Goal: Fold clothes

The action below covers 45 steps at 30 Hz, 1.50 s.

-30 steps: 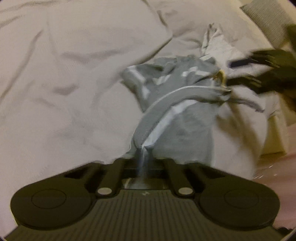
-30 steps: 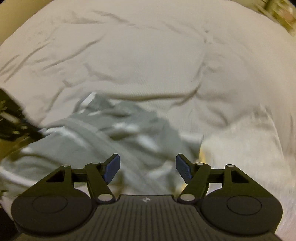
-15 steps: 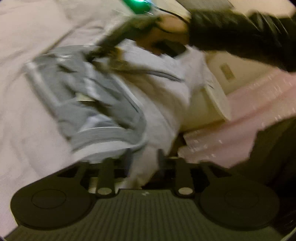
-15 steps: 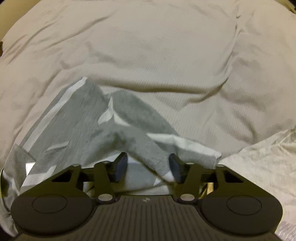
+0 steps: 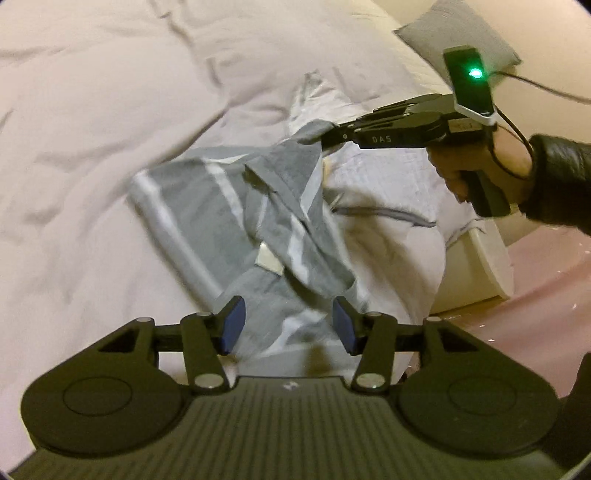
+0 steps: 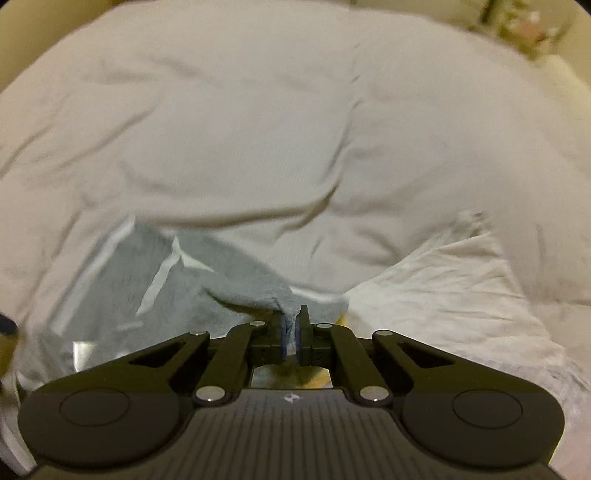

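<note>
A grey garment with white stripes (image 5: pixel 280 229) lies crumpled on the pale bed cover. My left gripper (image 5: pixel 286 325) is open just above its near end, blue pads apart, gripping nothing. In the left wrist view the right gripper (image 5: pixel 332 134) comes in from the right, held by a hand in a dark sleeve, and pinches the garment's far corner, lifting it. In the right wrist view my right gripper (image 6: pixel 291 332) is shut on that grey cloth (image 6: pixel 207 280), which drapes away to the left.
A white garment (image 5: pixel 388 206) lies bunched to the right of the grey one, also seen as white cloth (image 6: pixel 454 291). The bed edge (image 5: pixel 476 266) and pinkish floor (image 5: pixel 546 280) are at right. A grey pillow (image 5: pixel 454 29) sits far back.
My left gripper let go of the grey garment and opened. My right gripper closed on the garment's corner and has raised it.
</note>
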Motion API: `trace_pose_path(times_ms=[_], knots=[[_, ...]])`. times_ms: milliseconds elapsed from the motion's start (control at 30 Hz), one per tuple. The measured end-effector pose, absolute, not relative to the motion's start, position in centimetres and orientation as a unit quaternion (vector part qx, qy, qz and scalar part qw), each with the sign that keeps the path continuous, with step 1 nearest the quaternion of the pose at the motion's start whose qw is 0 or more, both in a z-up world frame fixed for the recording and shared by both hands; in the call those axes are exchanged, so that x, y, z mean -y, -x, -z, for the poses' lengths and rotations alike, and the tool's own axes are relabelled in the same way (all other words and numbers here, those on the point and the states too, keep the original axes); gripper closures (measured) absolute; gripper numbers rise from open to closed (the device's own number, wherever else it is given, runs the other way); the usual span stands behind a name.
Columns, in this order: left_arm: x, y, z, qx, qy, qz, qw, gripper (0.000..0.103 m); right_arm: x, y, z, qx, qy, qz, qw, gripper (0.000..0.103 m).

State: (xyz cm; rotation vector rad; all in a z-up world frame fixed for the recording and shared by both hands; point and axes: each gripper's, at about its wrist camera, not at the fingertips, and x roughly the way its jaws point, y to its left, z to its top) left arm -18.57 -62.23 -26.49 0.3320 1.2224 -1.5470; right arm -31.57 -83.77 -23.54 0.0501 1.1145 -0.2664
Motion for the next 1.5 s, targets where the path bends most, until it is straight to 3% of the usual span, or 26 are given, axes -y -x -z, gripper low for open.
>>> trace_pose_path(times_ms=[200,267,333,467,533,667,700,733,767,800,1033,1267,1433,1500], knots=[[65.6,20.1,27.1,-0.502,-0.150,0.681,0.512,0.048,85.4,33.2,22.5,-0.518,-0.045,0.191,0.832,0.101],[66.6,21.4,28.1,-0.510,-0.173,0.688,0.487,0.046,86.0,33.7,23.0,-0.530,-0.062,0.210,0.819,0.091],[67.1,22.9,29.0,-0.506,-0.214,0.693,0.466,0.045,85.5,34.8,22.6,-0.524,-0.092,0.221,0.818,0.074],[65.6,24.6,29.7,-0.487,-0.275,0.699,0.445,0.045,82.7,37.4,22.1,-0.510,-0.183,0.194,0.818,0.062],[64.3,24.6,29.8,-0.492,-0.276,0.700,0.439,0.045,80.1,38.5,22.8,-0.517,-0.225,0.151,0.812,0.051],[62.2,23.6,29.8,-0.509,-0.254,0.699,0.433,0.045,75.1,39.4,25.6,-0.550,-0.241,0.093,0.794,0.048],[62.0,23.3,29.8,-0.512,-0.251,0.699,0.432,0.045,74.4,39.4,26.3,-0.555,-0.245,0.091,0.790,0.050],[61.9,23.1,29.7,-0.513,-0.250,0.699,0.431,0.045,74.2,39.4,26.8,-0.557,-0.252,0.092,0.786,0.063],[61.9,22.9,29.6,-0.514,-0.248,0.699,0.431,0.045,74.1,39.4,27.1,-0.562,-0.253,0.098,0.781,0.078],[61.9,22.8,29.4,-0.514,-0.248,0.699,0.430,0.045,74.2,39.6,27.0,-0.565,-0.249,0.110,0.779,0.101],[62.6,22.5,27.1,-0.477,-0.250,0.731,0.419,0.045,77.5,45.0,22.1,-0.496,-0.299,0.241,0.779,0.102],[65.3,21.3,25.4,-0.434,-0.251,0.746,0.438,0.045,79.0,49.6,22.7,-0.444,-0.412,0.319,0.729,0.102],[69.1,21.3,25.8,-0.366,-0.306,0.744,0.467,0.043,78.4,49.4,21.4,-0.434,-0.382,0.288,0.764,0.101],[70.9,22.3,26.5,-0.305,-0.356,0.753,0.462,0.043,77.7,49.1,20.4,-0.439,-0.354,0.268,0.781,0.101]])
